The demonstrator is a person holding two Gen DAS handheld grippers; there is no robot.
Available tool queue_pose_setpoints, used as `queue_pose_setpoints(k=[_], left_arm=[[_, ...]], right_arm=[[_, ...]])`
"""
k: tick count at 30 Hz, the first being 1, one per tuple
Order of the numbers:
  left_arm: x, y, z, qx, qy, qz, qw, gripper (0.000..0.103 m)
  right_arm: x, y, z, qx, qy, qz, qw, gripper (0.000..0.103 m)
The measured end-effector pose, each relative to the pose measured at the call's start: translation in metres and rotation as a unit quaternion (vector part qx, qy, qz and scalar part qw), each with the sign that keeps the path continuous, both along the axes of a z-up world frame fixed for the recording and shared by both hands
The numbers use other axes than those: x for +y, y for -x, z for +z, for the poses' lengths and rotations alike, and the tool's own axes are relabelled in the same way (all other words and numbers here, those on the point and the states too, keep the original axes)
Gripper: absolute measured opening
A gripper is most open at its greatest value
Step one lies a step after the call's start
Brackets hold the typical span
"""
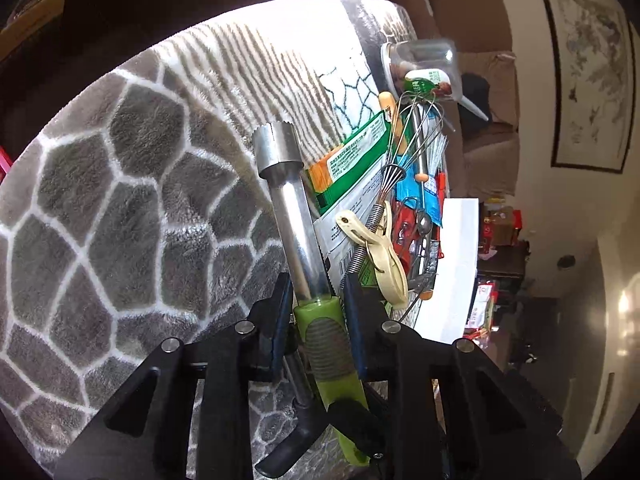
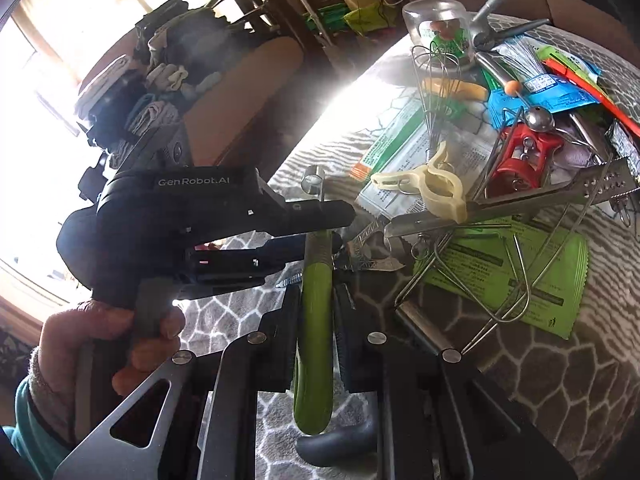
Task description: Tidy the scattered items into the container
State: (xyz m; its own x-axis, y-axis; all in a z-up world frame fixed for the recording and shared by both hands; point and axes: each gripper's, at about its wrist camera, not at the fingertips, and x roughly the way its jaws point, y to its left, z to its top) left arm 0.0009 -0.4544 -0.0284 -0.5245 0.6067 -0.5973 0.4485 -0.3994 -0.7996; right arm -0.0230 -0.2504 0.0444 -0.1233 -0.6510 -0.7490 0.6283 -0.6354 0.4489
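Note:
A corer with a steel tube point(image 1: 290, 216) and a green handle point(image 1: 326, 344) is held above the patterned blanket. My left gripper point(image 1: 316, 312) is shut on the handle's ribbed top. In the right wrist view my right gripper point(image 2: 316, 320) stands around the same green handle point(image 2: 314, 320), its pads close on both sides; the left gripper's black body point(image 2: 200, 216) grips the corer from the left. Scattered items lie beyond: a whisk point(image 1: 404, 148), a cream clip point(image 2: 424, 188), snack packets point(image 1: 352, 156), a red tool point(image 2: 528, 156), a clear jar point(image 2: 436, 24). No container is clearly in view.
A grey blanket point(image 1: 140, 200) with a stone pattern covers the surface. Steel tongs point(image 2: 540, 196), wire racks point(image 2: 516, 280) and green sachets point(image 2: 520, 276) lie in the pile. A white sheet point(image 1: 456, 264) lies by the pile. Sofas, clothes and shelves stand around.

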Motion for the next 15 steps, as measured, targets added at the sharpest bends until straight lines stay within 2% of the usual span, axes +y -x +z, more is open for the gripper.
queue_pose_setpoints(k=[2, 3, 8, 13, 15], left_arm=[[-0.001, 0.000, 0.005, 0.009, 0.009, 0.006, 0.9999, 0.023], [-0.001, 0.001, 0.007, 0.016, 0.010, 0.007, 0.9998, 0.020], [0.002, 0.003, 0.021, 0.041, 0.020, 0.003, 0.9989, 0.019], [0.013, 0.008, 0.056, 0.103, 0.038, -0.019, 0.9938, 0.019], [0.022, 0.011, 0.065, 0.115, 0.039, -0.026, 0.9923, 0.019]], right_arm=[[-0.002, -0.002, 0.001, 0.003, -0.002, 0.005, 1.000, 0.016], [-0.003, -0.003, 0.001, 0.002, 0.000, 0.007, 1.000, 0.016], [0.002, -0.004, 0.005, 0.007, 0.007, 0.009, 1.000, 0.016], [0.011, -0.003, 0.021, 0.021, 0.011, 0.005, 1.000, 0.016], [0.019, -0.004, 0.032, 0.032, 0.011, 0.004, 0.999, 0.016]])
